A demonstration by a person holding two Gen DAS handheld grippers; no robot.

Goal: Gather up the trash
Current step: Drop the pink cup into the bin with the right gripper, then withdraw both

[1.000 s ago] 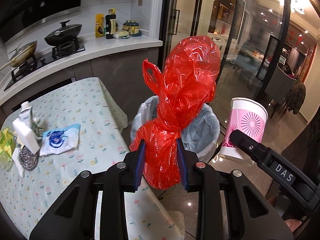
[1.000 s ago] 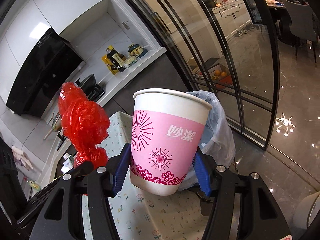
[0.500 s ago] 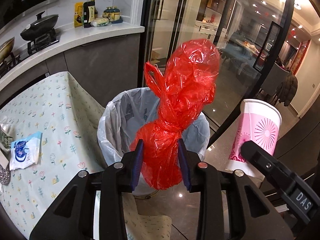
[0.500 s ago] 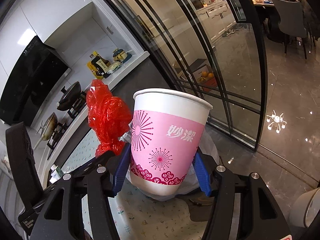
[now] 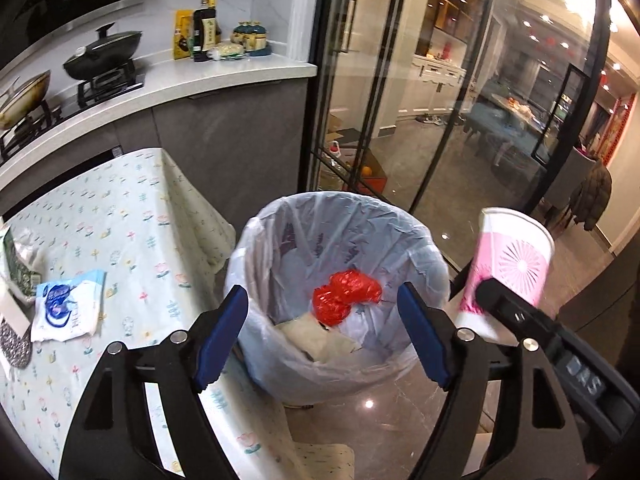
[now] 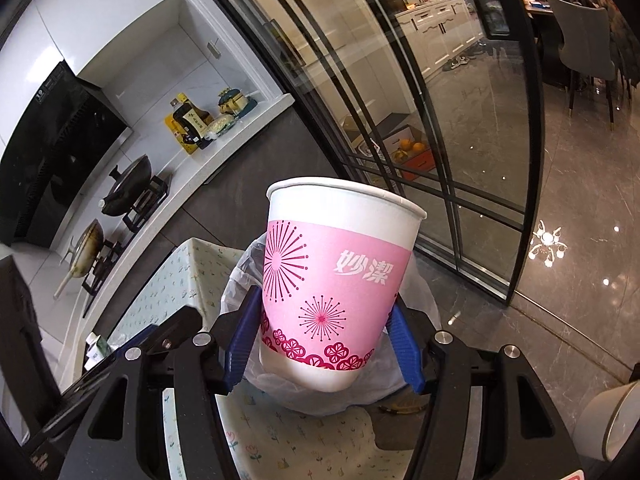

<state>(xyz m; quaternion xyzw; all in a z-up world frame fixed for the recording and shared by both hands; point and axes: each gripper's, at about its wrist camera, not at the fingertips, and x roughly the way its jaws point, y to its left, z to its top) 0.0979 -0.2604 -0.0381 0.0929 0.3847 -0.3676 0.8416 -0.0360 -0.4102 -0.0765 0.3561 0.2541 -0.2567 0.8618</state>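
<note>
Closest in the left wrist view, the left gripper (image 5: 322,336) has its jaws spread wide with nothing between them, poised over the mouth of the trash bin (image 5: 424,248). The bin stands on the glossy floor just beside the hanging edge of the desk (image 5: 132,216), which wears a pale floral cloth. Down inside the bin's white liner lies the red plastic bag (image 5: 345,296), crumpled, resting against a beige piece of rubbish (image 5: 316,338) at the bottom. To the right of the bin, the right gripper (image 6: 320,338) has its jaws pinching the paper cup (image 6: 336,280) low on its sides; the cup is white with a pink band and sunburst pattern, held upright with a slight tilt, and in the right wrist view it sits in front of the bin's liner (image 6: 236,280). On the desk, well to the left of the bin, lie a blue-and-white wrapper (image 5: 68,304), a green-printed packet (image 5: 18,268) and a steel scouring pad (image 5: 14,342) at the frame's edge. Farther back, the kitchen counter (image 5: 180,80) carries a black lidded wok (image 5: 104,54) on the hob, a second pan (image 5: 24,98), and bottles and jars (image 5: 204,30) near the corner. Beyond, black-framed glass doors (image 5: 400,80) open onto a lit dining room.
</note>
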